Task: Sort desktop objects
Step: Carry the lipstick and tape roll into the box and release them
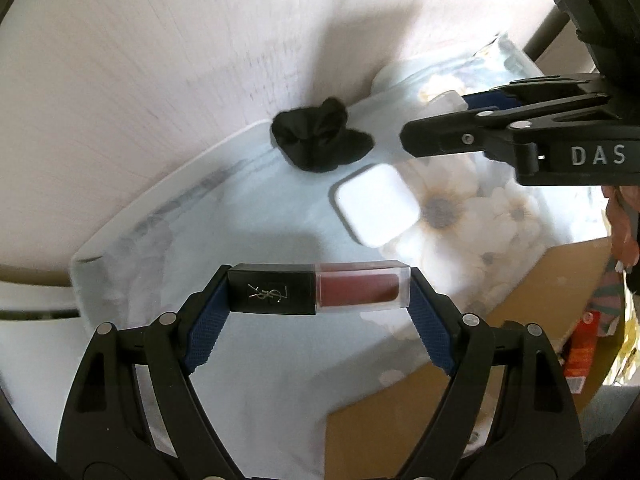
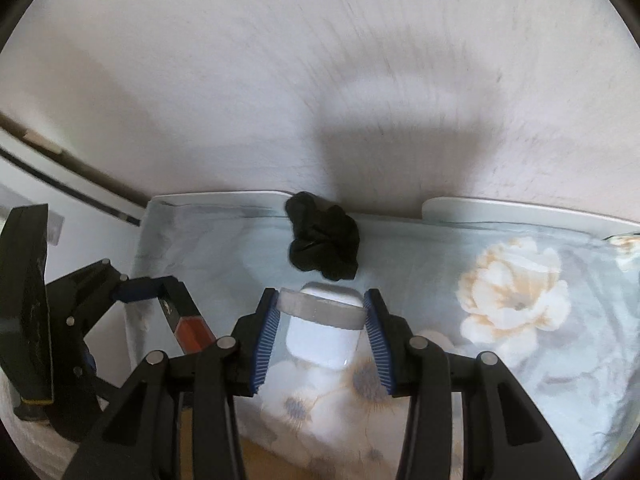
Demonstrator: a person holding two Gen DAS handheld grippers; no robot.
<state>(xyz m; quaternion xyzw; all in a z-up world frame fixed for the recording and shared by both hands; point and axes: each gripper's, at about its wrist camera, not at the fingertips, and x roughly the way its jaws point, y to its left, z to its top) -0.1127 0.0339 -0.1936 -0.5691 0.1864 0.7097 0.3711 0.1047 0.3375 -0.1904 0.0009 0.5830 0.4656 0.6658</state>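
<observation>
The left gripper clamps a lip-gloss tube endwise, and the right gripper grips a white earbud case; both hang above the floral-clothed table. Judging by this, the carry step is underway, and each item next needs its sorting spot. A black scrunchie waits at the table's far edge.

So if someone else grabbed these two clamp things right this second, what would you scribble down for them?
Left gripper: shut on the lip gloss tube, clamped end to end, held above the floral cloth.
Right gripper: shut on the white earbud case, also off the cloth.
Black scrunchie: lying at the cloth's far edge by the wall, untouched.
Done: two items picked up.
Left: set both down wherever they belong, then probably fetch the scrunchie. No sorting spot is clearly marked; a cardboard box sits beside the table.
</observation>
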